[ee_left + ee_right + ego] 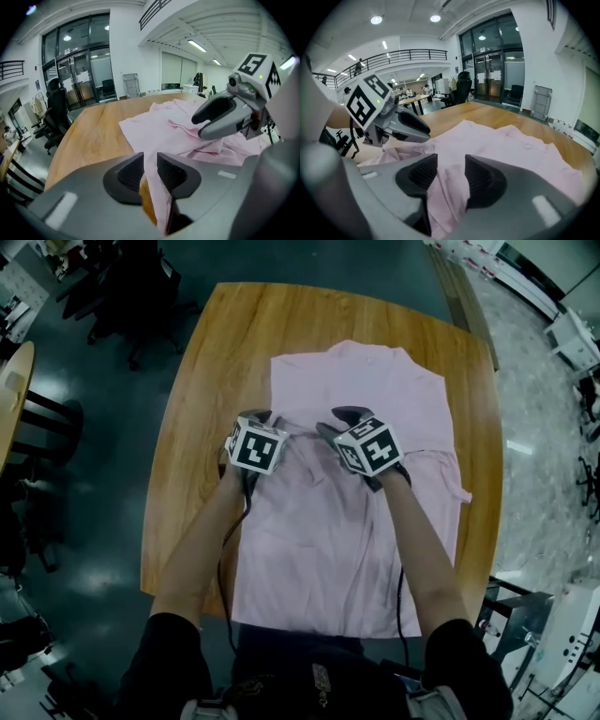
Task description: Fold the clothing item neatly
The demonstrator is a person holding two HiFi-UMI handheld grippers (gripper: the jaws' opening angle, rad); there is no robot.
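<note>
A pale pink shirt [375, 409] lies spread on the round wooden table [216, 352], collar at the far end, hem hanging over the near edge. Both grippers sit side by side over its middle. My left gripper [255, 416] is at the shirt's left edge; in the left gripper view its jaws [150, 171] stand close together with a fold of pink cloth [154, 126] pinched between them. My right gripper [337, 420] is a little to the right. In the right gripper view its jaws [451, 174] stand apart, with bunched cloth [511, 145] lying loose in the gap.
Bare wood rings the shirt on the left and far sides. Black office chairs [131, 296] stand on the dark floor beyond the table's far left. Another wooden table edge [14, 390] shows at the left, and white equipment [572, 334] at the right.
</note>
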